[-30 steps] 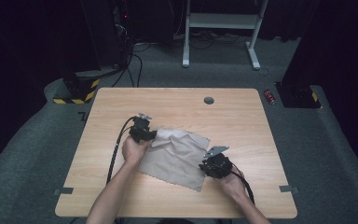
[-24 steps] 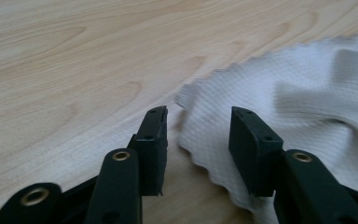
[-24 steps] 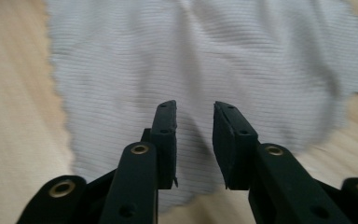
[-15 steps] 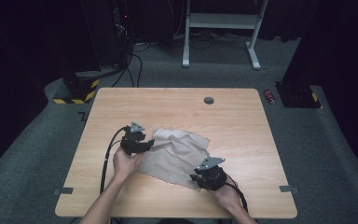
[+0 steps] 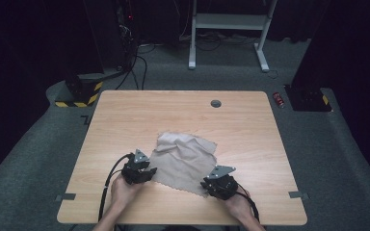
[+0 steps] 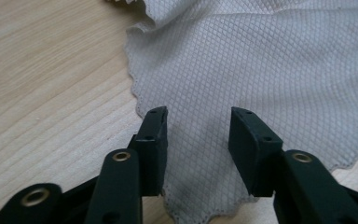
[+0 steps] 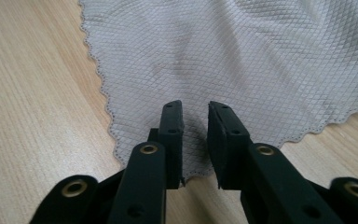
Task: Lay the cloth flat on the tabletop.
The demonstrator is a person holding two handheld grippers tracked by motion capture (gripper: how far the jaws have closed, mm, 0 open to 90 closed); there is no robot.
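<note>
The grey cloth [image 5: 185, 159] lies flat mid-table, stretching away from both tools. Left gripper [image 6: 196, 122] stands apart over its near-left corner, jaws just closing; right gripper [image 7: 195, 114] narrows over the near-right corner, fabric between the jaws, not yet pinched.

No legible text, label, brand or number anywhere.

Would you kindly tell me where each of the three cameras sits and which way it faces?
High view: above the table's near side, looking forward and down; forearms and both grippers show.
Left gripper view: rides the left gripper, looking along its parted jaws over the cloth's corner.
Right gripper view: rides the right gripper, jaws narrower, over another corner.
All three share the cloth.
</note>
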